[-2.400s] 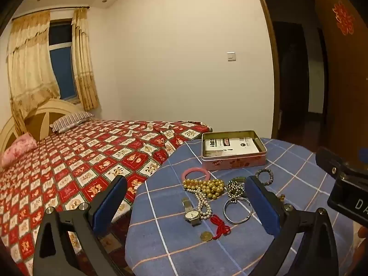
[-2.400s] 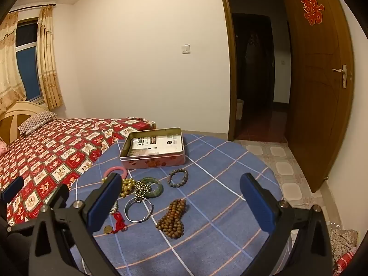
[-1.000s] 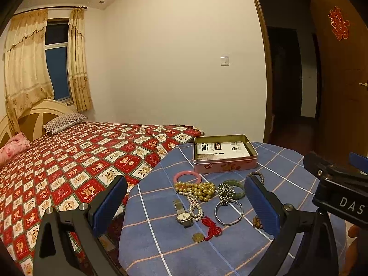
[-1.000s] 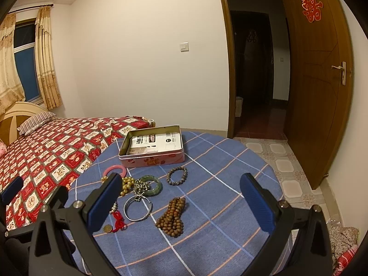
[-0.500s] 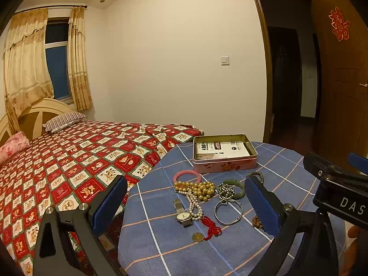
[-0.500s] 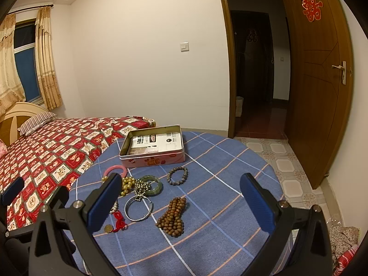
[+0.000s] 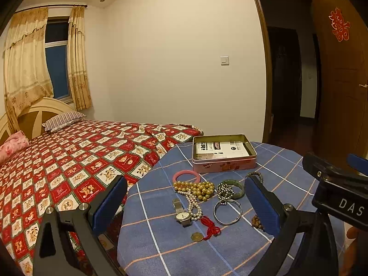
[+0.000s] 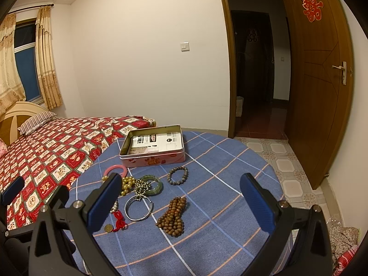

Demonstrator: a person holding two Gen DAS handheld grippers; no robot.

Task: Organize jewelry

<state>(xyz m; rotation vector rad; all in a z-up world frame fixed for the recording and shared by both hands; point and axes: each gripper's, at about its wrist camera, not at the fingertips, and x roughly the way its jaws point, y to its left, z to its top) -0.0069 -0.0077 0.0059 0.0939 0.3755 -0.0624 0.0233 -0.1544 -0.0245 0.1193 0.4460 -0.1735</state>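
Jewelry lies on a round table with a blue checked cloth (image 8: pixel 230 168): a pink bangle (image 7: pixel 186 176), gold beads (image 7: pixel 195 187), a pearl strand (image 7: pixel 193 203), a watch (image 7: pixel 182 216), a silver bangle (image 8: pixel 138 207), a green bangle (image 8: pixel 155 187), a grey bead bracelet (image 8: pixel 178 175), brown wooden beads (image 8: pixel 173 216) and a red knot with a coin (image 7: pixel 208 227). An open pink tin (image 8: pixel 153 146) stands behind them. My left gripper (image 7: pixel 184 207) and right gripper (image 8: pixel 181 202) are both open and empty, held above the near side of the table.
A bed with a red patterned cover (image 7: pixel 69 161) lies left of the table. An open wooden door (image 8: pixel 322 92) and dark doorway (image 8: pixel 253 69) are at the right. Tiled floor (image 8: pixel 287 161) shows beyond the table's right edge.
Both grippers have stayed open. The left view has drawn back a little since the oldest frame, and has hardly moved in the last second. The jewelry has not moved.
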